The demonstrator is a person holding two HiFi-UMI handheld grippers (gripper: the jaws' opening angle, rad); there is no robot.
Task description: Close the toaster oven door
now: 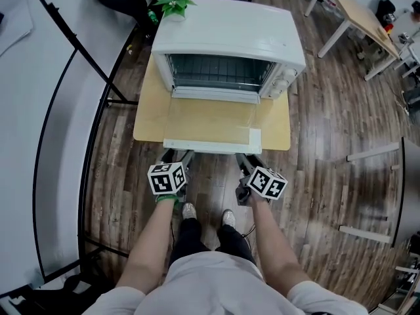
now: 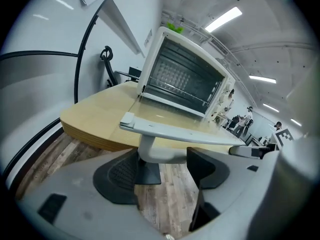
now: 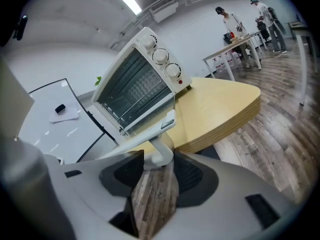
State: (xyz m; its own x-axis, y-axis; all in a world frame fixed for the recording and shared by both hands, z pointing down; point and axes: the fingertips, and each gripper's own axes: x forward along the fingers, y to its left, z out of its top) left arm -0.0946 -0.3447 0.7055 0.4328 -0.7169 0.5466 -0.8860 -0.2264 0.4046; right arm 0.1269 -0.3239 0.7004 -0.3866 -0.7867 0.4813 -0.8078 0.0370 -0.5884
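The white toaster oven stands on a small wooden table. Its glass door lies open and flat, with the white handle along the near edge. My left gripper is at the handle's left post; that post sits between the jaws against the left pad, with floor showing on its other side. My right gripper is at the right post, and both of its pads press that post's sides.
Dark wood floor surrounds the table. A curved black rail runs along the left, a green plant sits behind the oven, and a second table stands at the far right. People stand far off in the gripper views.
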